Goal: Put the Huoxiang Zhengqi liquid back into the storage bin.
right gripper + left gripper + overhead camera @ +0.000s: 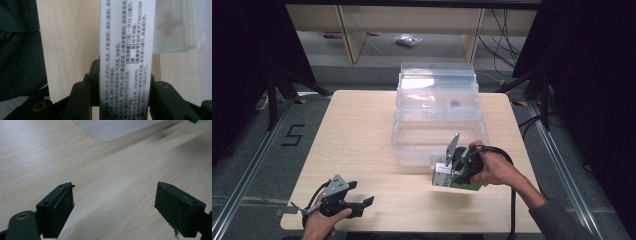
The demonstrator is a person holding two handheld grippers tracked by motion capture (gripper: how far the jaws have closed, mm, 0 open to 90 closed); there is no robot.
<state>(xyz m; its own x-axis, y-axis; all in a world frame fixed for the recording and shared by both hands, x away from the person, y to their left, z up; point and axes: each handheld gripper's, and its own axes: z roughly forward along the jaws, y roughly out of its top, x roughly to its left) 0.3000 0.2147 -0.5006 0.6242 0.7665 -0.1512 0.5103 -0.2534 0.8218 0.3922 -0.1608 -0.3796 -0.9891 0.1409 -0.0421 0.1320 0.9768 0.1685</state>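
Note:
A white medicine box (445, 175) with a green edge and printed text (126, 55) is clamped between the jaws of my right gripper (460, 167), held just above the table in front of the clear plastic bin (437, 135). My right gripper (125, 97) is shut on the box's narrow sides. Over at the table's front left corner, my left gripper (361, 200) is open and holds nothing. Its two black jaws (113, 207) stand wide apart over bare wood.
The clear bin with its lid folded back (437, 80) stands at the table's far middle; its corner (110, 130) shows in the left gripper view. The light wood table (357, 130) has free room on its left half. Black stands and cables flank the table.

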